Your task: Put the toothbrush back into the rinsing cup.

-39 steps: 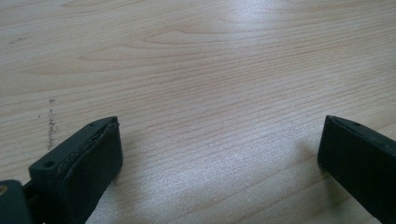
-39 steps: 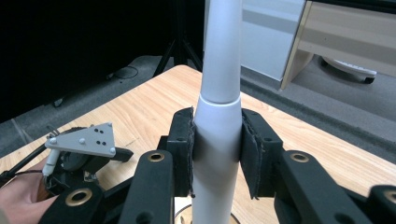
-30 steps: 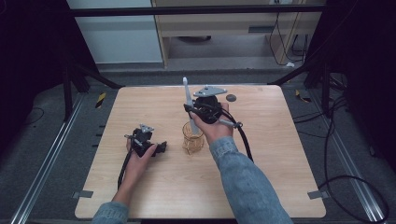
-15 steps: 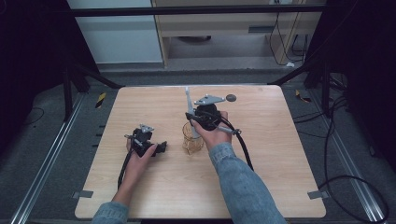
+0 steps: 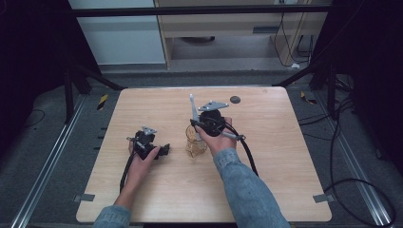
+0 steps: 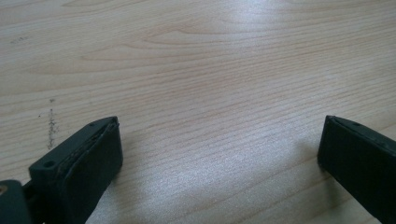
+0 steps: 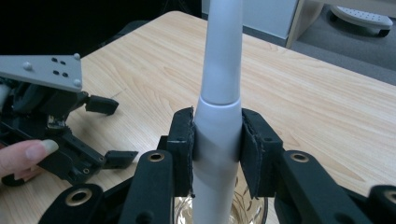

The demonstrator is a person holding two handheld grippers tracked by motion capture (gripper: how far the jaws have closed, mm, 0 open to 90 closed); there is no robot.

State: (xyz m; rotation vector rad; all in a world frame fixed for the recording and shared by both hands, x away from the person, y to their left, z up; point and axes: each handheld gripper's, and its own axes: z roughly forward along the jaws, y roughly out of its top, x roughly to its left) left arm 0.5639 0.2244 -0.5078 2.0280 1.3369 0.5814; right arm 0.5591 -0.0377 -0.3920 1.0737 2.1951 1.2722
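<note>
Black pads of my right gripper [image 7: 217,154] clench a white toothbrush handle [image 7: 219,93] from both sides, just below the seam where its thicker lower body meets the slimmer upper stem. That handle stands nearly upright between the jaws, and its lower end dips into a clear, patterned glass [image 7: 219,212] whose rim I see directly under the jaws in the right gripper view. From the high view the right gripper [image 5: 202,124] sits over the glass [image 5: 195,145], which stands on the wooden table [image 5: 285,156] a little left of the middle, with the toothbrush [image 5: 193,109] slanting up and away from it toward the far edge. My right hand [image 5: 216,137] wraps the gripper body, its grey plate on top, and the cable loops back along the denim sleeve. Off to the left, my left gripper [image 5: 164,149] rests low on the table, well apart from the glass; in its own view the jaws stand wide and released, with bare wood grain between them. The right gripper view shows that same left gripper [image 7: 112,133] lying beside the glass, a fingertip [image 7: 28,154] on its body. A small dark disc [image 5: 235,99] lies near the far edge of the table.
</note>
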